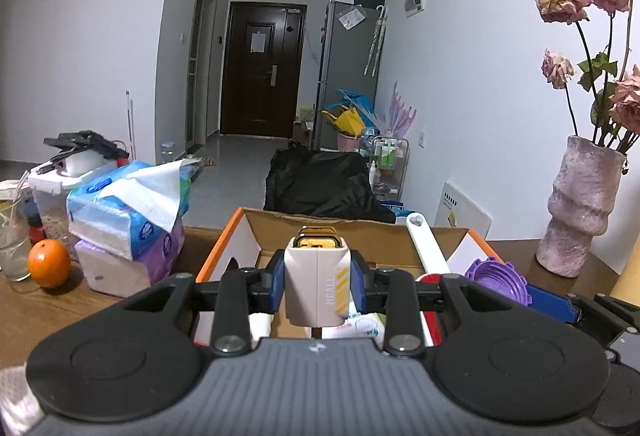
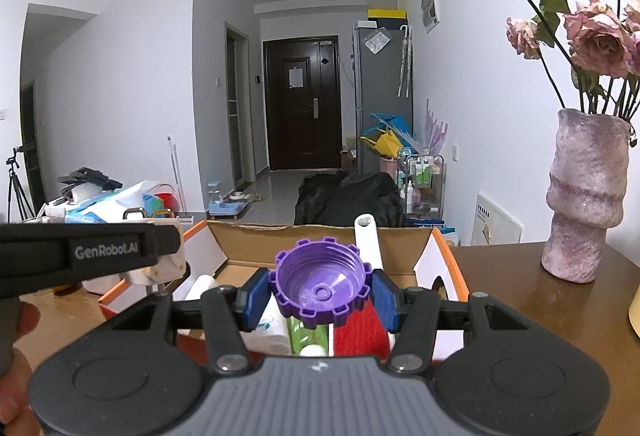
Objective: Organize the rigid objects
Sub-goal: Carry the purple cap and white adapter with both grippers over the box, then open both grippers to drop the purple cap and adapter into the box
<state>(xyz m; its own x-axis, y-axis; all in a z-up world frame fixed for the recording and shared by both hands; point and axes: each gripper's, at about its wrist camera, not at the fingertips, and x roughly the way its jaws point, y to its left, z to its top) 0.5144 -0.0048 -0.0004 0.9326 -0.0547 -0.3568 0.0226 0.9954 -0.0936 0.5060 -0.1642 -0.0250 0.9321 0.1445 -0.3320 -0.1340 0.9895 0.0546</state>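
My left gripper [image 1: 318,282] is shut on a white block-shaped gadget [image 1: 316,286] with a yellow top, held upright above the open cardboard box [image 1: 256,236]. My right gripper [image 2: 320,296] is shut on a purple toothed bottle cap [image 2: 320,286], its hollow side toward the camera, also above the box [image 2: 424,268]. In the left wrist view the purple cap [image 1: 494,276] and the right gripper's blue pad show at the right. Inside the box lie a white handle [image 2: 368,240], a red brush-like piece [image 2: 360,332], a green item [image 2: 306,334] and white packets.
A pink vase [image 1: 580,204] with dried roses stands on the wooden table [image 2: 520,300] to the right of the box. Tissue packs [image 1: 128,220], an orange [image 1: 48,262] and a glass [image 1: 14,248] crowd the left. A hand [image 2: 16,320] carries the left gripper.
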